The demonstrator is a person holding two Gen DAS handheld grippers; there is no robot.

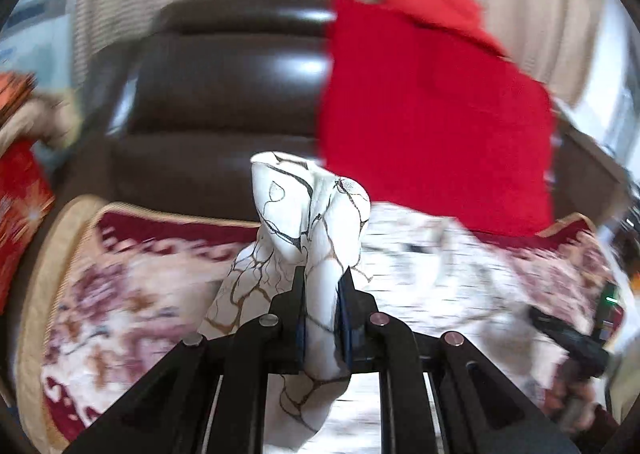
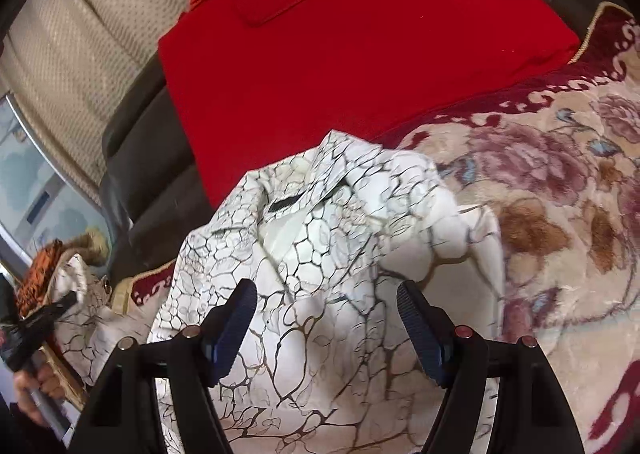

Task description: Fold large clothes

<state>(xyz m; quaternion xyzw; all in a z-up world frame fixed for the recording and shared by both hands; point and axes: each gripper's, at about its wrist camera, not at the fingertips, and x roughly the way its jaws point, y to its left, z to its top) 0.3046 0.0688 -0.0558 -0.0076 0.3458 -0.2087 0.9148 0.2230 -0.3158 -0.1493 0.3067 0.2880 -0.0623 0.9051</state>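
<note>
A white garment with a black and gold crackle print [image 2: 320, 238] lies bunched on a floral blanket [image 2: 560, 182]. My left gripper [image 1: 322, 274] is shut on a fold of this white garment [image 1: 316, 222] and holds it raised above the blanket. My right gripper [image 2: 326, 288] is open, its jaws wide apart just above the garment's middle, holding nothing. The left gripper also shows at the far left of the right wrist view [image 2: 44, 318], gripping the garment's edge.
A red cushion [image 2: 340, 38] leans on the dark leather sofa back [image 1: 232, 74] behind the garment. A beige curtain [image 2: 80, 42] hangs beyond. An orange patterned item [image 2: 42, 274] sits at the sofa's left end.
</note>
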